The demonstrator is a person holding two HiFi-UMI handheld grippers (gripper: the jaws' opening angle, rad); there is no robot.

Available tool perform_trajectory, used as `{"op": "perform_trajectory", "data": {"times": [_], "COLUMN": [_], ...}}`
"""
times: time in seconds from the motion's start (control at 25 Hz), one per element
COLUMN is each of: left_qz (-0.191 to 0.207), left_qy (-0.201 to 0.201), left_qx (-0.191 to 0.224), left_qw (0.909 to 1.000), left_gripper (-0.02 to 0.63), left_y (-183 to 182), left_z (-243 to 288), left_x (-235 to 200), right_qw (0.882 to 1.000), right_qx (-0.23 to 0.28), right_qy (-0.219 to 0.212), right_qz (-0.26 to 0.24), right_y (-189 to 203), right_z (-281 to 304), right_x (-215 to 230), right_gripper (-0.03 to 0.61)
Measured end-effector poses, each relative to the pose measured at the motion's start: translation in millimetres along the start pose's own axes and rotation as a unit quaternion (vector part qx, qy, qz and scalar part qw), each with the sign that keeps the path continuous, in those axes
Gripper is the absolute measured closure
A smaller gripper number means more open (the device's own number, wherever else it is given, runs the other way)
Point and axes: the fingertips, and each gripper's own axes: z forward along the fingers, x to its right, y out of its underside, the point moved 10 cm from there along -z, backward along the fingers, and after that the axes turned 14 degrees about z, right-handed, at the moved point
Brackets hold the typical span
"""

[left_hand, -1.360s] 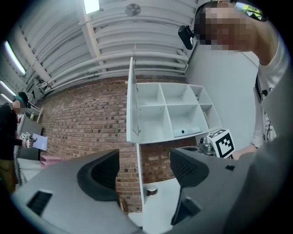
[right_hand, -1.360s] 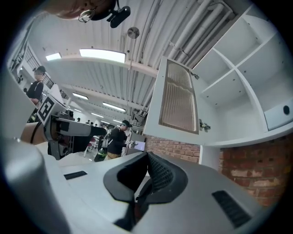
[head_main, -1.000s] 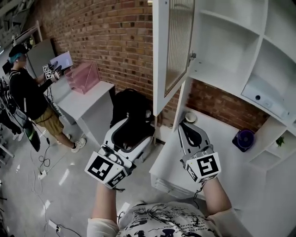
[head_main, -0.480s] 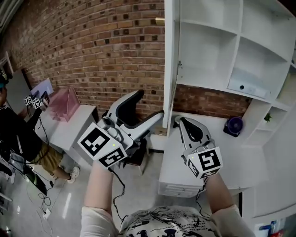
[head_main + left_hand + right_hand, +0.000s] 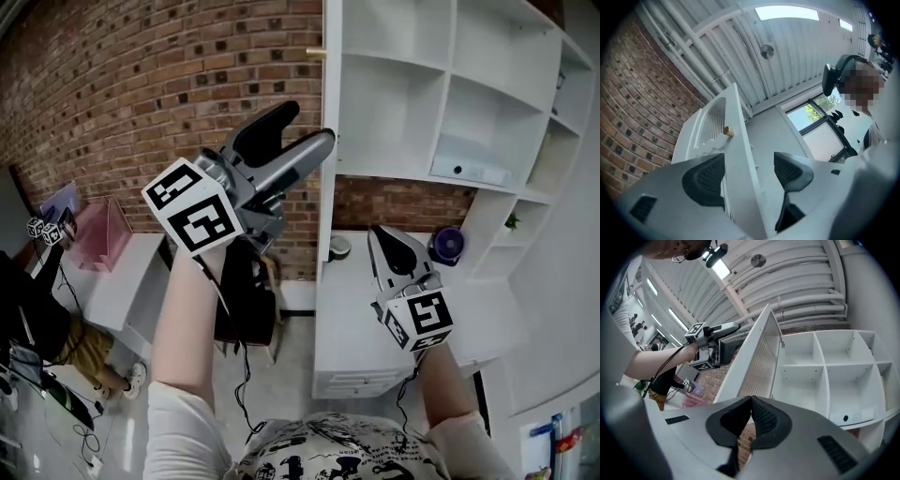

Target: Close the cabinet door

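Left tongs (image 5: 749, 171) wide, astride the free edge of the cabinet door (image 5: 737, 140) near its brass knob (image 5: 726, 131). The door stands open, edge-on to the white cabinet (image 5: 441, 84). Right tongs (image 5: 749, 420) pressed together, empty. Door likely light, stiff, free-swinging: push the edge, no squeeze needed.

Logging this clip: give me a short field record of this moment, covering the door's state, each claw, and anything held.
cabinet door: open, standing out from the white cabinet
knob: brass, near the door's free edge
left claw: raised, jaws apart, the door's edge between them
right claw: low, jaws together, holding nothing
task stage: door not yet closed
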Motion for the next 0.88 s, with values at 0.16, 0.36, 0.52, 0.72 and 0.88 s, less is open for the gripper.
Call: {"op": "perform_trajectory", "data": {"times": [0.16, 0.36, 0.52, 0.72, 0.88], "left_qz": [-0.037, -0.091, -0.139, -0.162, -0.181], "left_qy": [-0.001, -0.007, 0.038, 0.053, 0.066], "left_qx": [0.031, 0.058, 0.091, 0.101, 0.117], "left_qw": [0.9988, 0.9942, 0.9855, 0.9801, 0.9743], "left_gripper": [0.276, 0.279, 0.291, 0.388, 0.428], "left_y": [-15.0, -17.3, -21.6, -17.3, -20.0], "left_z": [11.8, 28.7, 40.0, 52.5, 53.1], "left_x": [-30.3, -61.9, -71.9, -81.1, -81.8], "right_qw": [1.0, 1.0, 1.0, 1.0, 0.999], "right_qx": [-0.003, 0.002, 0.001, 0.004, 0.003], "right_qy": [0.012, 0.022, 0.023, 0.022, 0.027], "right_qz": [-0.006, -0.004, -0.01, -0.02, -0.03], "right_y": [-2.9, -1.3, -6.4, -6.8, -7.0], "right_z": [-0.1, 1.8, 6.1, 10.3, 11.0], "right_x": [-0.2, 8.0, 3.5, 2.7, -3.4], "right_gripper": [0.561, 0.562, 0.561, 0.562, 0.561]}}
